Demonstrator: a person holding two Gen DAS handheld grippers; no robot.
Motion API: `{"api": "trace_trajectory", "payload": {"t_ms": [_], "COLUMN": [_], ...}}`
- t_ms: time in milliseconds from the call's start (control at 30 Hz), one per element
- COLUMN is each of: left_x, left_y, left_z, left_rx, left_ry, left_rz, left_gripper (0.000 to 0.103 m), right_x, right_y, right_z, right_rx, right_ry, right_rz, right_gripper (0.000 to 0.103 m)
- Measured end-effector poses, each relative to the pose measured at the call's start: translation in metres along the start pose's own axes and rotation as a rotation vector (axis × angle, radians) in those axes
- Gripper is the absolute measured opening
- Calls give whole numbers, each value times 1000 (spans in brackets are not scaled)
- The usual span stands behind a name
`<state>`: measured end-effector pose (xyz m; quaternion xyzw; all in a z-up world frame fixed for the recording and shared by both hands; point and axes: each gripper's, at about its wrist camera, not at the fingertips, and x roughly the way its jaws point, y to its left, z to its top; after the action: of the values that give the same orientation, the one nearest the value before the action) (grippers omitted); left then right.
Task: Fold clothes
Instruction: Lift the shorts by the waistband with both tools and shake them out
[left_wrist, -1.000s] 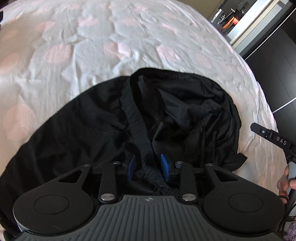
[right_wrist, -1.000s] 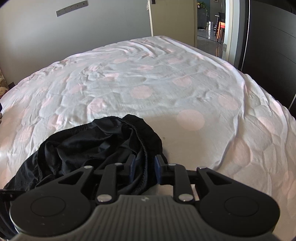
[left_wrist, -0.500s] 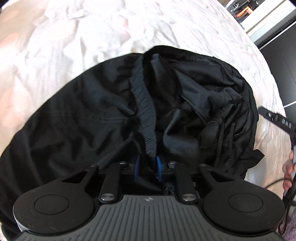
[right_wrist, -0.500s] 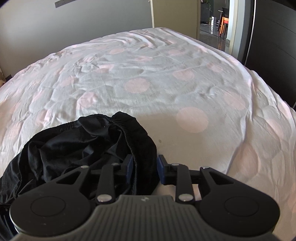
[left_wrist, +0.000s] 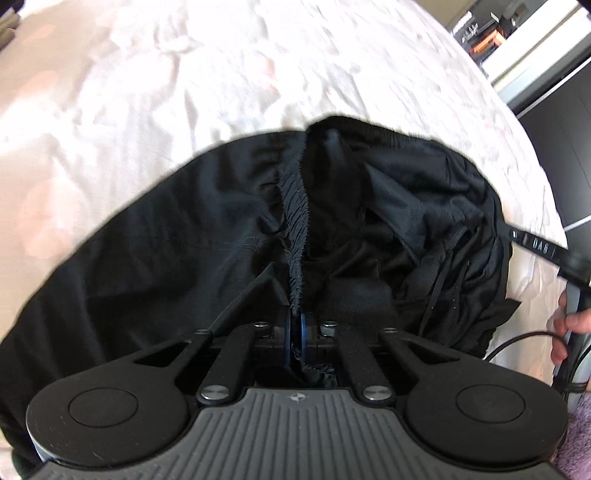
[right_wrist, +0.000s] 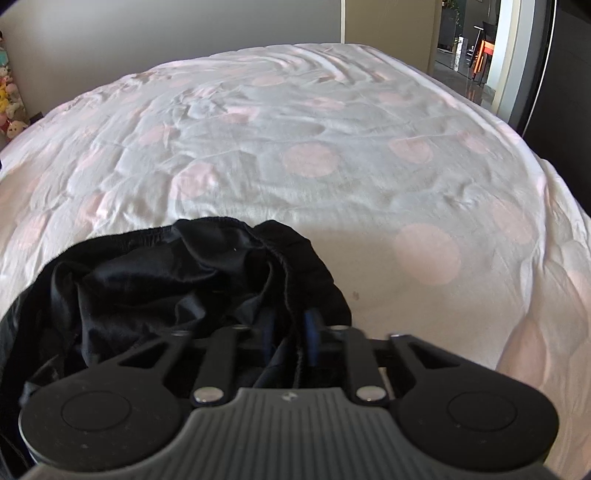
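A pair of black shorts (left_wrist: 177, 258) lies crumpled on the bed, with its elastic waistband running toward my left gripper (left_wrist: 295, 325). That gripper is shut on the waistband. In the right wrist view the shorts (right_wrist: 155, 280) fill the lower left. My right gripper (right_wrist: 290, 332) straddles the waistband hem, its blue pads still a little apart with the fabric between them. The right gripper's body also shows at the right edge of the left wrist view (left_wrist: 539, 247).
The bed sheet (right_wrist: 332, 155) is white with pale pink dots and stretches far ahead. A dark wardrobe (right_wrist: 561, 74) stands at the right of the bed. Soft toys (right_wrist: 11, 107) sit at the far left. A hand (left_wrist: 569, 325) and cable show at the right.
My left gripper closed on the waistband and moved in closer over the shorts. My right gripper slid forward onto the hem and its jaws narrowed around it.
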<state>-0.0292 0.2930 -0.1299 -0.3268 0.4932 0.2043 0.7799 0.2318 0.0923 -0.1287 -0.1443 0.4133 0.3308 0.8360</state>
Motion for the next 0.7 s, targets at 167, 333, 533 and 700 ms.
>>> {"api": "trace_trajectory", "payload": {"t_ms": [167,333,533,700], "left_x": [-44,-94,-181,-269], "left_y": [25,52,84,93], "left_z": [4,9,21,30], "left_rx": [-31,-60,-77,-71], "left_ry": [-110,-229,-429,-646], "left_rz": [25,52,97,134], "left_gripper": [3,3,3,3], "right_x": [-34,-82,-145,-203], "right_y": [1,24,79,124], "right_z": [4,18,42,76], "right_rx": [17,-5,-79,-136], "right_ry": [-72,-175,-337,-496], "right_rz": [-6,37,122,184], "right_gripper": [4,4,4,4]}}
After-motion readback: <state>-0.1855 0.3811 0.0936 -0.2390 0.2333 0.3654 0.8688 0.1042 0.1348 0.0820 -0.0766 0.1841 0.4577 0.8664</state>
